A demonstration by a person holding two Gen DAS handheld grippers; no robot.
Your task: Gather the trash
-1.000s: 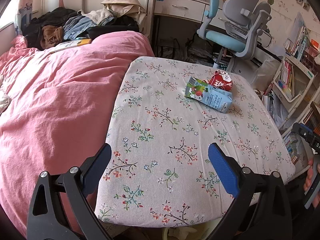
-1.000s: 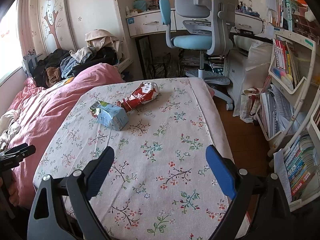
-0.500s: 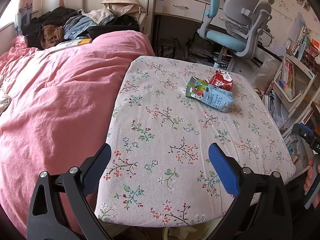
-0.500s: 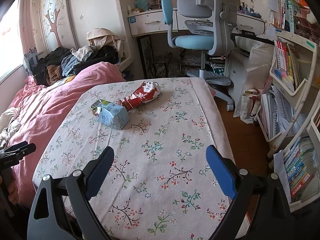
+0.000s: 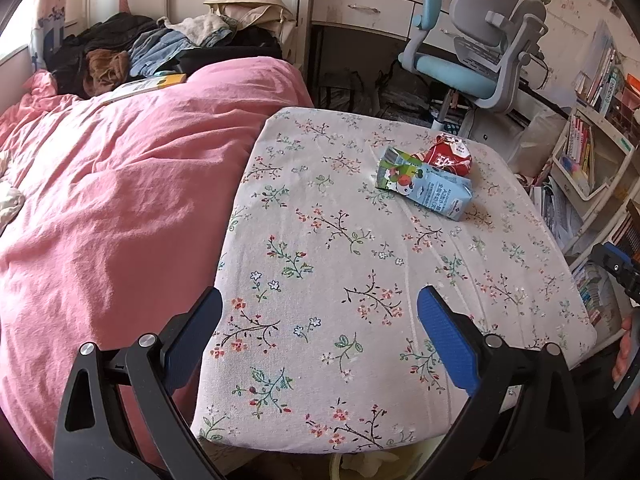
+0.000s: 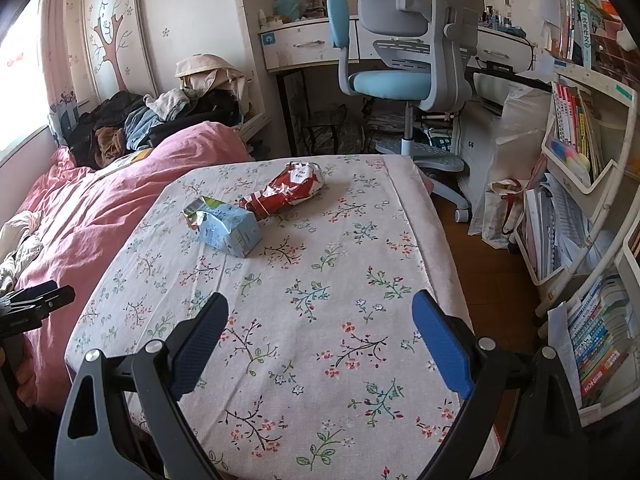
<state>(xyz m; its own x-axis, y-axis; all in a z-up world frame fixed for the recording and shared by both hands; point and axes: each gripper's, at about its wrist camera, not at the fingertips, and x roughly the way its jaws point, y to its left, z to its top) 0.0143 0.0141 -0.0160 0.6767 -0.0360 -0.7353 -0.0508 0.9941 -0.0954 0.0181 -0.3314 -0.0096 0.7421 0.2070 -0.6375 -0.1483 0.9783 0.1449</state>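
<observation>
A crushed light-blue drink carton (image 5: 426, 190) (image 6: 224, 226) lies on its side on the flower-print table (image 5: 340, 288) (image 6: 320, 300), toward the far end. Right behind it, touching or nearly so, lies a crumpled red snack bag (image 5: 450, 156) (image 6: 286, 190). My left gripper (image 5: 320, 320) hangs open over the table's near edge, well short of both items, with nothing between its fingers. My right gripper (image 6: 320, 320) is open too, over the near part of the table, and holds nothing. The rim of a pale container (image 5: 360, 468) shows below the table edge.
A bed with a pink quilt (image 5: 120, 200) (image 6: 92, 208) borders the table on the left, clothes piled at its far end. A grey-and-blue desk chair (image 5: 472, 64) (image 6: 404, 60) and a white desk stand beyond. Bookshelves (image 6: 580, 200) line the right, past a strip of wooden floor (image 6: 480, 272).
The right gripper's view has drifted a little to the left, so the carton and bag sit further right in it. The left gripper has barely moved. Both stay open.
</observation>
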